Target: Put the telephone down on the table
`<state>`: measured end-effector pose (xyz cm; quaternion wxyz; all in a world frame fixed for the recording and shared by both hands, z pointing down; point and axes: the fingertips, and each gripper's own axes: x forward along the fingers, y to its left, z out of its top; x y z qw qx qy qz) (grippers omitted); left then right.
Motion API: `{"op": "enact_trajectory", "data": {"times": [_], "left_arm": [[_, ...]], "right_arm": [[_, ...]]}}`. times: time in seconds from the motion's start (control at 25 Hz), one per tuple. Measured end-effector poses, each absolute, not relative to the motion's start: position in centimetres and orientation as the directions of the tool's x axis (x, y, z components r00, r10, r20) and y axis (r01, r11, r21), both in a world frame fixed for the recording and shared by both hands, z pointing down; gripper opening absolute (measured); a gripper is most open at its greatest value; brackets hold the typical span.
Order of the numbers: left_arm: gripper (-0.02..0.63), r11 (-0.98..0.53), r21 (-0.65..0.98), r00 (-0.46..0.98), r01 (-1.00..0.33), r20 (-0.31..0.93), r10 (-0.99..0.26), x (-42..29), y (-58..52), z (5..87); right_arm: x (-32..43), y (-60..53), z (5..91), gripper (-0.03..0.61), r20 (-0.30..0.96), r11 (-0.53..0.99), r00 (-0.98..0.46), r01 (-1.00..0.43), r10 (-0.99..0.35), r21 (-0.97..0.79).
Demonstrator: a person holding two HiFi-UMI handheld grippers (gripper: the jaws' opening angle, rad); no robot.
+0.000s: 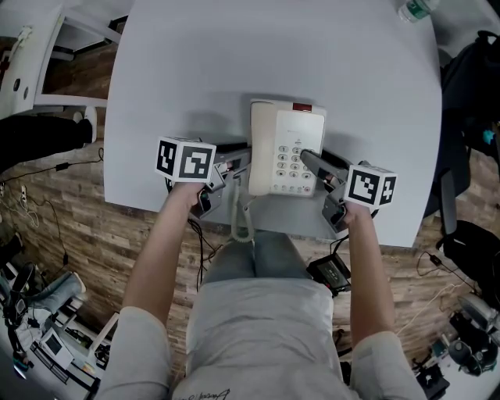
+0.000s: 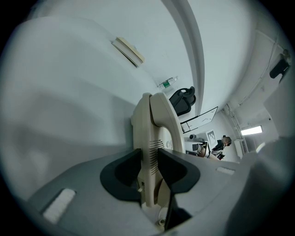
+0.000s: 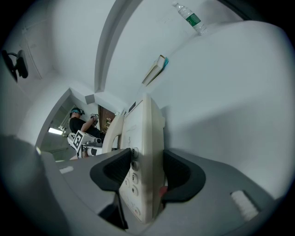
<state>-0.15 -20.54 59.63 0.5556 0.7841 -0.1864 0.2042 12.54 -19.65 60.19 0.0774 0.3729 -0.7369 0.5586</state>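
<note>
A cream telephone [image 1: 285, 148] with its handset on the cradle and a keypad lies over the white table [image 1: 234, 62], close to the front edge. My left gripper [image 1: 238, 160] is shut on its left, handset side; in the left gripper view the pads press both faces of the telephone's [image 2: 154, 133] edge, where my left gripper [image 2: 150, 168] clamps it. My right gripper [image 1: 308, 160] is shut on the right, keypad side; the right gripper view shows the telephone [image 3: 145, 152] clamped in my right gripper [image 3: 147, 173]. Whether the base touches the table I cannot tell.
The telephone's coiled cord [image 1: 241, 219] hangs over the table's front edge toward the person's lap. A water bottle [image 1: 414, 9] stands at the far right corner. A black bag and chair [image 1: 469, 94] are beside the table on the right. Cables lie on the wooden floor.
</note>
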Motion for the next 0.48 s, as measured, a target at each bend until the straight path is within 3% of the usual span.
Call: {"op": "enact_trajectory", "data": {"times": [0.48], "left_arm": [[0.137,-0.321,0.789,0.843,-0.524,0.533,-0.067,-0.16,-20.59,59.75]], "right_arm": [[12.50,-19.70,60.22,0.227,0.571,0.117,-0.692,-0.676,-0.442,-0.728]]}}
